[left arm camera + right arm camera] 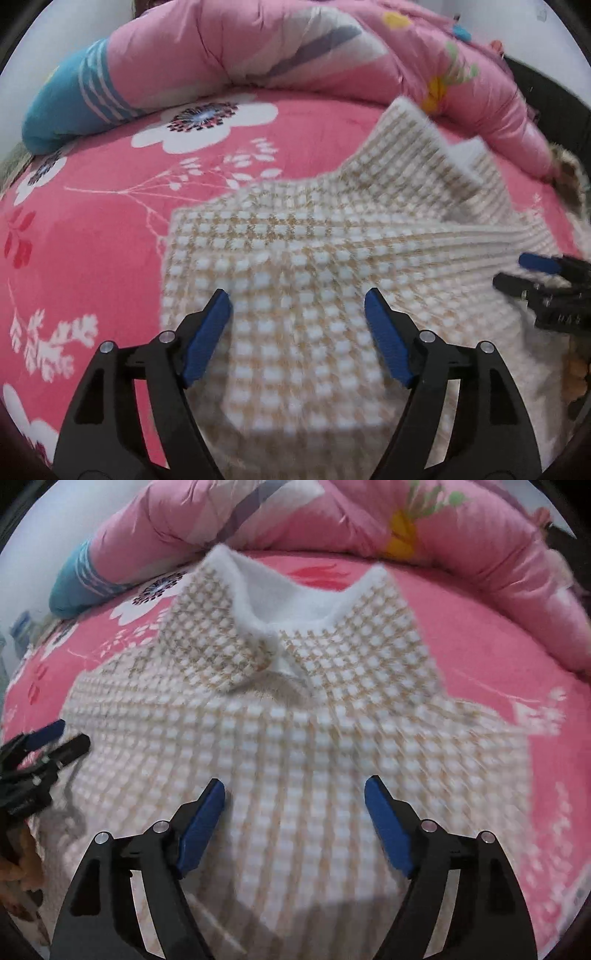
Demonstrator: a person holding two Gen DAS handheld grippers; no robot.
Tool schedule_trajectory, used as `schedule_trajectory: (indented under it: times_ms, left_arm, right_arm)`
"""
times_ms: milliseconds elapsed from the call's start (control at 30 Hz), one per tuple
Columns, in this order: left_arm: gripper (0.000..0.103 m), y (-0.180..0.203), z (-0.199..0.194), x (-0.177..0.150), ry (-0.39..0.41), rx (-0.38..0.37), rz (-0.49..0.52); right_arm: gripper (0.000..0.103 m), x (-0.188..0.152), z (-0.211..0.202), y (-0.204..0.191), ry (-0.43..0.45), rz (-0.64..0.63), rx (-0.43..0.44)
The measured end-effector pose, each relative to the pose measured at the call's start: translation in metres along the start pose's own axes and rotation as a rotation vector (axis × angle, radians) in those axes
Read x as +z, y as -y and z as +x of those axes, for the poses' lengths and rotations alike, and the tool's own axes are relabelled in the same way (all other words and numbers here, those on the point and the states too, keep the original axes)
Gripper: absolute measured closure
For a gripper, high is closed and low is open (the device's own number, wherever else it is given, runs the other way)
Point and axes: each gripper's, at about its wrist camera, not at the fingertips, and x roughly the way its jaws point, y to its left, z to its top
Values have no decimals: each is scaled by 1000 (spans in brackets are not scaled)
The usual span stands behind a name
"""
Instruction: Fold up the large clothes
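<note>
Both the left tongs [298, 306] and right tongs [294, 794] hang spread over the checked fleece garment [295, 738] lying on the pink floral bed [92, 229], its white collar [280, 590] toward twelve o'clock.

One jacket [295, 738], two tongs [297, 306] [293, 794], probably one quilt [258, 48].

This looks like a home bedroom. A pink floral bedsheet [92, 206] covers a bed, and behind it a rolled pink quilt [258, 44] lies bunched.
</note>
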Motion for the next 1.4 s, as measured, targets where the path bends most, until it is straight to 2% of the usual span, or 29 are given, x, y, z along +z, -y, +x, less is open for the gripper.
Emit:
schedule_trajectory:
  times_ms: [100, 167, 200, 233, 300, 400, 467, 600, 700, 833, 933, 1000, 1100, 1133, 1233, 1400]
  left_arm:
    - [29, 6, -34, -17, 55, -42, 48]
    - [25, 15, -31, -29, 15, -43, 82]
    - [24, 20, -21, -36, -30, -24, 96]
    - [22, 27, -8, -46, -61, 32, 134]
    - [21, 38, -9, -53, -20, 97, 178]
    - [22, 28, -34, -49, -36, 58, 70]
    - [22, 21, -56, -55, -23, 33, 36]
    - [19, 17, -111, -99, 6, 65, 69]
    - [18, 16, -139, -142, -5, 56, 73]
    - [16, 16, -160, -188, -17, 41, 56]
    - [13, 22, -162, -215, -5, 67, 48]
    - [13, 23, -153, -227, -31, 62, 25]
    - [11, 22, -135, -242, -88, 65, -29]
    - [8, 19, -134, -246, -76, 65, -62]
    - [8, 10, -134, -251, -76, 33, -129]
    - [8, 2, -140, -260, -64, 15, -142]
  right_arm:
    - [27, -32, -47, -15, 83, -84, 50]
    - [27, -49, -48, -21, 73, -117, 40]
    - [26, -60, -32, -23, 22, -128, 21]
    - [23, -66, -23, -23, 4, -129, 13]
    - [22, -72, -13, -24, 18, -135, -2]
    - [23, -70, -38, -28, 12, -69, -26]
    - [22, -79, -60, -34, 41, -88, -21]
    - [15, -129, -109, -52, 101, -143, -39]
    - [9, -175, -130, -62, 105, -151, -2]
    - [7, -229, -153, -67, 105, -134, 3]
    - [7, -254, -156, -70, 96, -105, -17]
    - [7, -261, -145, -67, 70, -84, -40]
    - [7, -269, -119, -60, -17, -30, -81]
    - [7, -273, -121, -58, 10, -3, -76]
    - [7, -278, -123, -59, 37, 6, -90]
    - [6, -281, -123, -56, 57, 39, -68]
